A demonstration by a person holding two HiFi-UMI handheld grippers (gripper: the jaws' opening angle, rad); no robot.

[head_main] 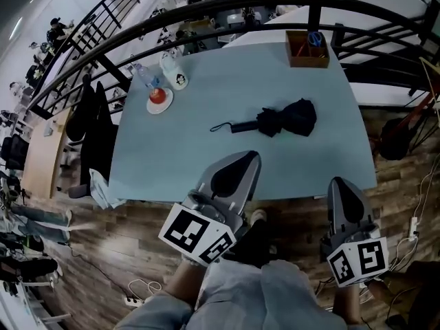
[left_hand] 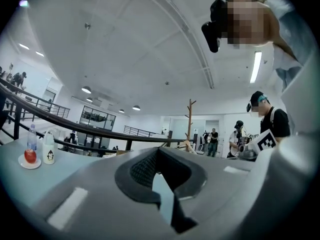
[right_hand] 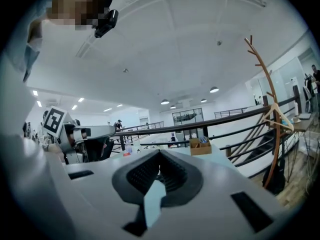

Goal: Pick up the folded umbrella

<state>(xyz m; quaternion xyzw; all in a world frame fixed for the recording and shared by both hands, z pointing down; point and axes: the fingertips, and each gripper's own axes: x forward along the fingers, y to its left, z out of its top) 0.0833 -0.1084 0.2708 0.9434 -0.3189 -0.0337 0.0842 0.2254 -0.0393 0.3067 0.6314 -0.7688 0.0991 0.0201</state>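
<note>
The folded black umbrella lies on the pale blue table, right of centre. Its handle points left and ends in a thin wrist loop. My left gripper hangs over the table's near edge, short of the handle and apart from it, its jaws shut with nothing held. My right gripper sits further right at the near edge, jaw tips also meeting and empty. Both gripper views look level across the table past the left gripper and right gripper; the umbrella is hidden behind the jaws there.
A plate with a red fruit, a water bottle and a white cup stand at the table's far left. A wooden box sits at the far right corner. A dark curved railing runs behind; a chair with a black jacket stands left.
</note>
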